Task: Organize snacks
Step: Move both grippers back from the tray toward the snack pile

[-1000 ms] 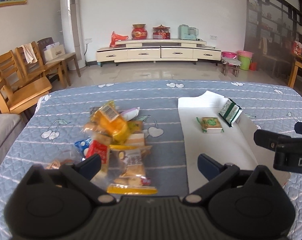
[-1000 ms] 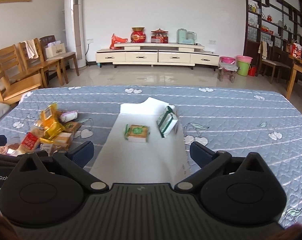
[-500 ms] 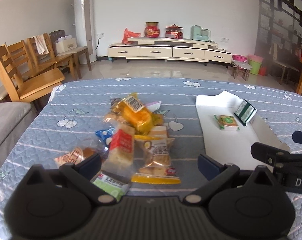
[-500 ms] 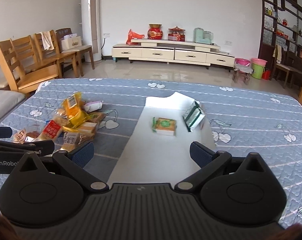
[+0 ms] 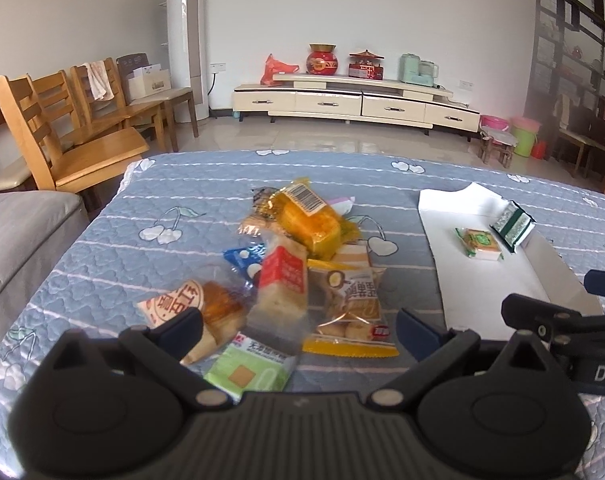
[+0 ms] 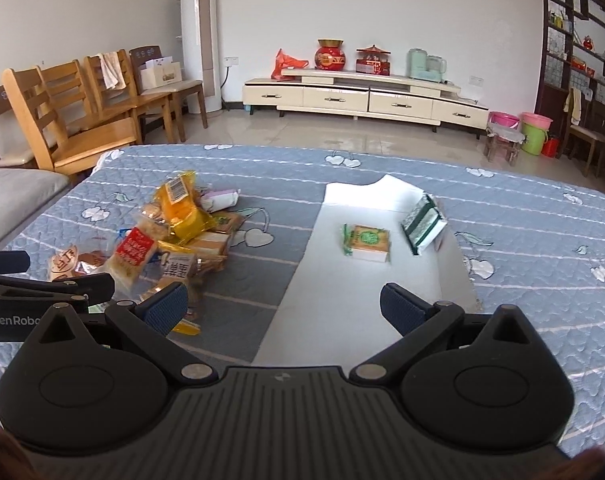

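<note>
Left wrist view: the left gripper (image 5: pixel 298 326) has its jaws spread apart, empty, over the near edge of the snack pile (image 5: pixel 298 272) on the blue quilt (image 5: pixel 150 208). A white tray (image 5: pixel 450 276) to the right holds a biscuit pack (image 5: pixel 480 243) and a green packet (image 5: pixel 512 226).

Right wrist view: the right gripper (image 6: pixel 284 306) has its jaws spread apart, empty, above the tray's (image 6: pixel 342 280) near end; the snack pile (image 6: pixel 174 236) lies to the left

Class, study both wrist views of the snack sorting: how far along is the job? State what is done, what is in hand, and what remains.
Done: two packets lie in the white box, a square biscuit pack and a green striped pack. In hand: nothing; the left tongs hang open over the snack pile, and the right tongs are open too. Left: most of the job, since the whole pile sits on the blue quilt.
</note>
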`<state>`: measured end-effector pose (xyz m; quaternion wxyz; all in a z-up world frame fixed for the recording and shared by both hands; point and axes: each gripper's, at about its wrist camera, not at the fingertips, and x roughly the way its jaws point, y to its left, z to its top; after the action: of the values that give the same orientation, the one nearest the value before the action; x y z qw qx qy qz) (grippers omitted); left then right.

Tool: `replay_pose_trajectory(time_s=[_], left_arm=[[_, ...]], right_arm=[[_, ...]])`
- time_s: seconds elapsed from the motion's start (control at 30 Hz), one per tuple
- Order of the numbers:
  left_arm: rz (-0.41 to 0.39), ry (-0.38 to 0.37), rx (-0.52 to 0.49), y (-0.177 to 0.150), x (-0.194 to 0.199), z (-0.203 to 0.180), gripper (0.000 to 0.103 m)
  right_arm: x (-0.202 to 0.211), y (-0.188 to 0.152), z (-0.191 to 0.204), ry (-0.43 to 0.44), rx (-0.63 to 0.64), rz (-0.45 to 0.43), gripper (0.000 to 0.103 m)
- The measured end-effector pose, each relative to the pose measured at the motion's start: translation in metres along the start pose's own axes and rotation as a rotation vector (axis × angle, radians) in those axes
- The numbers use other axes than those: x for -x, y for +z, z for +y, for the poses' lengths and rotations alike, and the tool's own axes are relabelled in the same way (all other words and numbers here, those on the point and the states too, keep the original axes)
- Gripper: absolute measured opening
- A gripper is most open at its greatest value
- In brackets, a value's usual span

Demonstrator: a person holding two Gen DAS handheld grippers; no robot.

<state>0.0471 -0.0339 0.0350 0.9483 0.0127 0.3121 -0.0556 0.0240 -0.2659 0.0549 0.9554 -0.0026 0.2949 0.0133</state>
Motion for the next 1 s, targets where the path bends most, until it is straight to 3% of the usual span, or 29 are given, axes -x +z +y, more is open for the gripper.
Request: replay_pose_trajectory(time_s=[1.0], left_arm=[[0.018,0.028,0.066,-0.028,0.003,0.06,0.102]], right_arm=[[-0.018,-0.009,0.042,0.092,0.074,0.057,0.103]])
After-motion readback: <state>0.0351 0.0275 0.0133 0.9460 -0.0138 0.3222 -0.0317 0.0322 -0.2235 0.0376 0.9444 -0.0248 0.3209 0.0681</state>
